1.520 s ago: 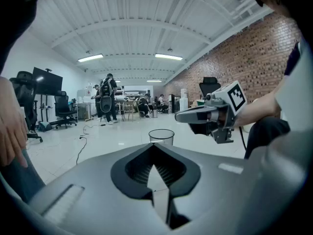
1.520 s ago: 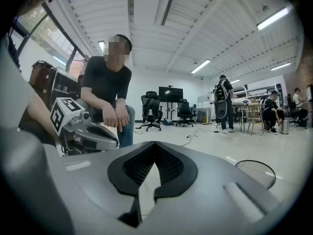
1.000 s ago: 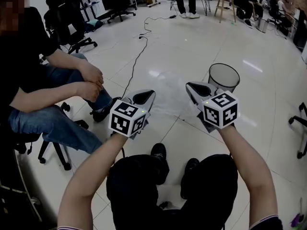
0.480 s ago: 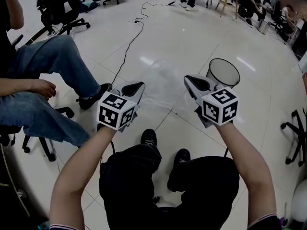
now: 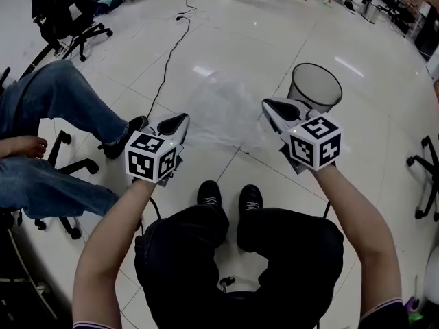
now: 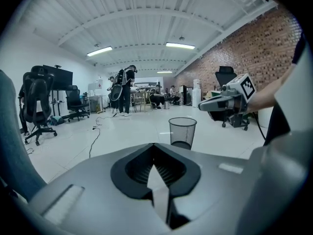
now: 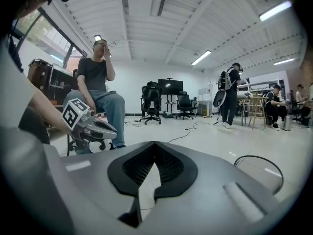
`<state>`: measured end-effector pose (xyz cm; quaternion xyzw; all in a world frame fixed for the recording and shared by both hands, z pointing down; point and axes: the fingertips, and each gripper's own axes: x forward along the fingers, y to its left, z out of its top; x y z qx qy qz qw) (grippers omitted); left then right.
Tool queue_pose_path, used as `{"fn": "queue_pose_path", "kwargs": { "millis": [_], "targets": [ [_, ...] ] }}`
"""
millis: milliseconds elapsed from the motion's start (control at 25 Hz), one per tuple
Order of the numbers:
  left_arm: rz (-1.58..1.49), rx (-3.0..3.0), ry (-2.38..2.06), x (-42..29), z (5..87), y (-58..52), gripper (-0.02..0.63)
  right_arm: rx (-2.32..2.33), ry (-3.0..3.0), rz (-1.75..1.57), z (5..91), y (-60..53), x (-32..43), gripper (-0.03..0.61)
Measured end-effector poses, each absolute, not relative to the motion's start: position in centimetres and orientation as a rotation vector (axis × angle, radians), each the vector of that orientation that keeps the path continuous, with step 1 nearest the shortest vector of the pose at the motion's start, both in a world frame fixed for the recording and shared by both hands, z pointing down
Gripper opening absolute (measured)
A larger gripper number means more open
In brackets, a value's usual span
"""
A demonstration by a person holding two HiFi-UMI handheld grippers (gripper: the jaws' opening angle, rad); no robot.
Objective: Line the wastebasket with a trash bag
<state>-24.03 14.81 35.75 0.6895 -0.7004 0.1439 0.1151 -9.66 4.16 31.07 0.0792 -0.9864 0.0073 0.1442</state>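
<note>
A black mesh wastebasket (image 5: 302, 99) stands upright on the white tiled floor, just beyond my right gripper (image 5: 269, 105); it also shows ahead in the left gripper view (image 6: 182, 132) and low at the right edge of the right gripper view (image 7: 244, 158). A clear, thin trash bag (image 5: 226, 108) is spread between my left gripper (image 5: 180, 119) and the right one, above the floor. Both grippers are shut, each pinching an edge of the film. In the gripper views the jaws (image 6: 155, 147) (image 7: 154, 144) stand closed and the film hardly shows.
A seated person's jeans leg (image 5: 62, 101) and shoe (image 5: 120, 139) are at the left. A black cable (image 5: 168, 57) runs across the floor toward the back. Office chairs stand at the far left (image 5: 65, 16) and right edge (image 5: 425, 177). My own shoes (image 5: 209, 194) are below the grippers.
Both grippers have come down and slightly toward me with the bag between them. The view has tipped lower, so the seated person slid to the left edge.
</note>
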Motion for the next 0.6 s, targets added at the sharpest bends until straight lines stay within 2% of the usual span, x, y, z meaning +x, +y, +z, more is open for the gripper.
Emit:
{"fn": "queue_pose_path", "kwargs": {
  "millis": [600],
  "targets": [
    [0.493, 2.010, -1.894, -26.6, 44.6, 10.3, 0.012, 0.301, -2.742, 0.119, 41.4, 0.0, -10.0, 0.002]
  ]
}}
